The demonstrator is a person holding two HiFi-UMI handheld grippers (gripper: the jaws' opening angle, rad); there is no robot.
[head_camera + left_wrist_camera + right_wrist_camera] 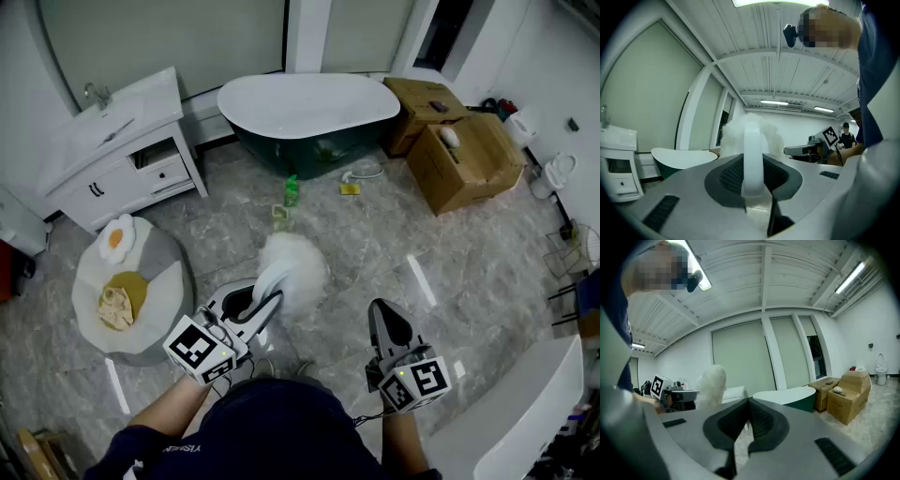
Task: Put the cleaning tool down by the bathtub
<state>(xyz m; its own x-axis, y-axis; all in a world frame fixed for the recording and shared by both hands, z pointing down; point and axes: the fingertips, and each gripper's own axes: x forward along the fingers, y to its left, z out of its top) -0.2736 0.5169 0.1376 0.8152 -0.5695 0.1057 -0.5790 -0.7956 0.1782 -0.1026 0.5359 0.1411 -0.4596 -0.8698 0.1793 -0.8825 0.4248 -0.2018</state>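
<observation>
The cleaning tool is a white fluffy duster (295,265) with a white handle (753,159). My left gripper (265,302) is shut on that handle, with the fluffy head (751,136) sticking out beyond the jaws, well above the floor. The bathtub (310,111), white inside and dark green outside, stands at the far wall ahead; it shows low at the left as the bathtub (679,159) and in the middle as the bathtub (790,397). My right gripper (391,328) hangs to the right, shut and holding nothing. From there the duster (711,385) shows to the left.
A white vanity with a sink (117,145) stands left of the tub. Cardboard boxes (459,150) sit to its right. A green bottle (292,190) and small items (350,187) lie on the floor before the tub. A round grey cushion (131,286) lies at the left.
</observation>
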